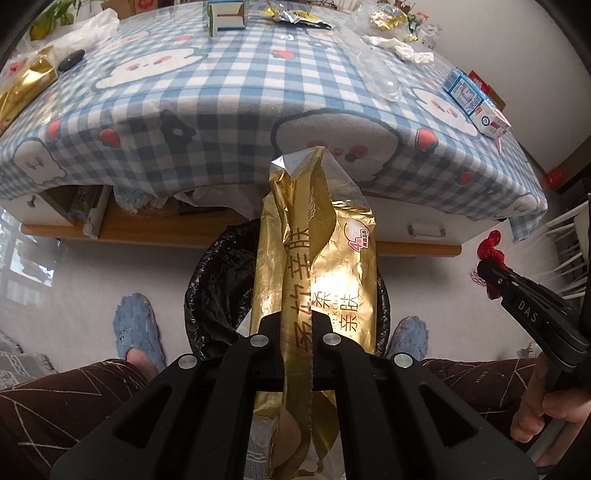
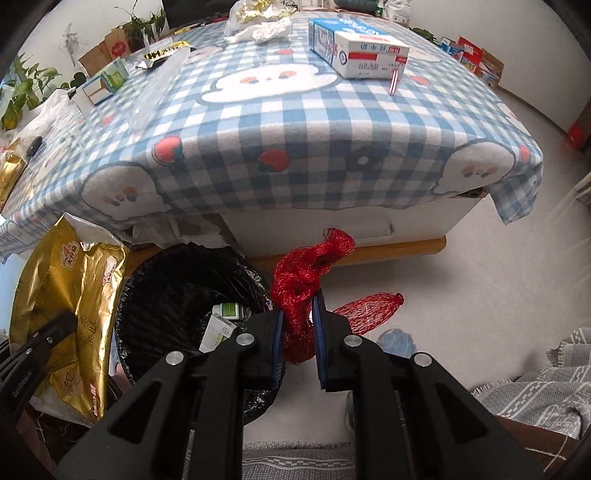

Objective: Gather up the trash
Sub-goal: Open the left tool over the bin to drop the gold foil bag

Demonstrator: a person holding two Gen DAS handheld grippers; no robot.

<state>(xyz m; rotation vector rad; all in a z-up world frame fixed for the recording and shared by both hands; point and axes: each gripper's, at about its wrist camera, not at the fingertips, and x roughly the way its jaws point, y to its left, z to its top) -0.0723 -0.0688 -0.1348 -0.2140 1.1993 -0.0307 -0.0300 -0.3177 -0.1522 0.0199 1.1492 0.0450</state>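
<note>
A gold foil wrapper (image 1: 317, 273) is being held by the left gripper (image 1: 297, 325), whose jaws are closed tight on a fold of it near its lower part, so that the wrapper is being stood up over the black-lined trash bin (image 1: 218, 280) on the floor, just in front of the near edge of the table (image 1: 229, 122). A bunched red mesh net (image 2: 301, 291) is being pinched by the right gripper (image 2: 298, 332), its jaws clamped on the wad with a loose tail trailing toward the floor, just beside the bin's right rim. Both items are being judged light and limp: the foil is likely slippery and crinkly, best taken across a folded ridge, as is being done here; the net is soft and snag-prone, best gripped at its thickest knot. More trash is being left on the table, including a white carton (image 2: 364, 55) near the far right corner and crumpled paper (image 2: 266, 29) at the far edge.
</note>
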